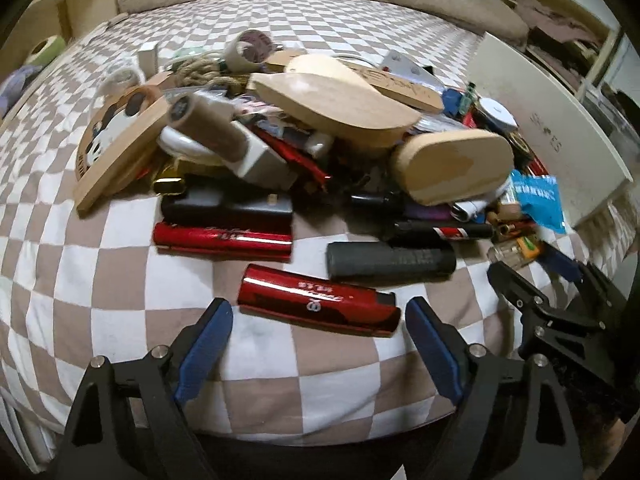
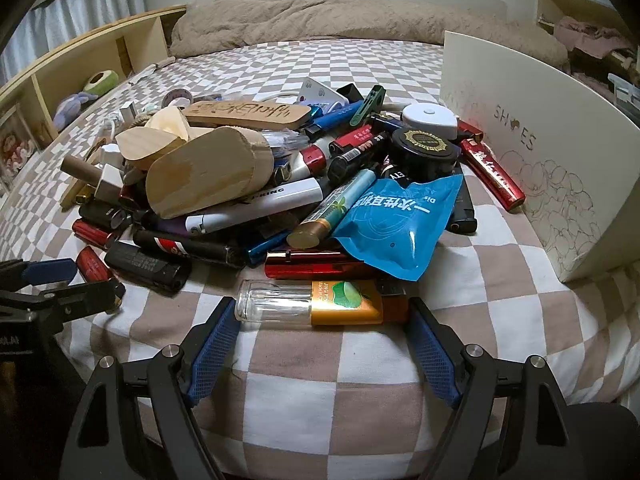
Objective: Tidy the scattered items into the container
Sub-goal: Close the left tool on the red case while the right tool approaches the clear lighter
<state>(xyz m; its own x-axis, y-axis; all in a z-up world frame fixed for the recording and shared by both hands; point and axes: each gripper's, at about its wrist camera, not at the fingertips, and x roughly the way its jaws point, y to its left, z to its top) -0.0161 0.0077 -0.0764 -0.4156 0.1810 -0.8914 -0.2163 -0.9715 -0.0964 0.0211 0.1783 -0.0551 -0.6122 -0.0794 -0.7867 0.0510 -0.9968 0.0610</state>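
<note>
Left gripper (image 1: 318, 320) wide open, empty, straddling red lighter (image 1: 318, 307), lower centre. Right gripper (image 2: 322, 324) likewise around clear-orange lighter (image 2: 316, 303). Shoe box (image 2: 532, 152) at right. Risk: glossy casings slipping, rolling on soft bedsheet (image 2: 296, 396).

Glossy red metallic lighter (image 1: 318, 305), matt black lighter (image 1: 390, 260), clear plastic lighter (image 2: 320, 302), smooth pale wooden blocks (image 1: 334, 106), checked cloth bedsheet (image 1: 100, 264)
</note>
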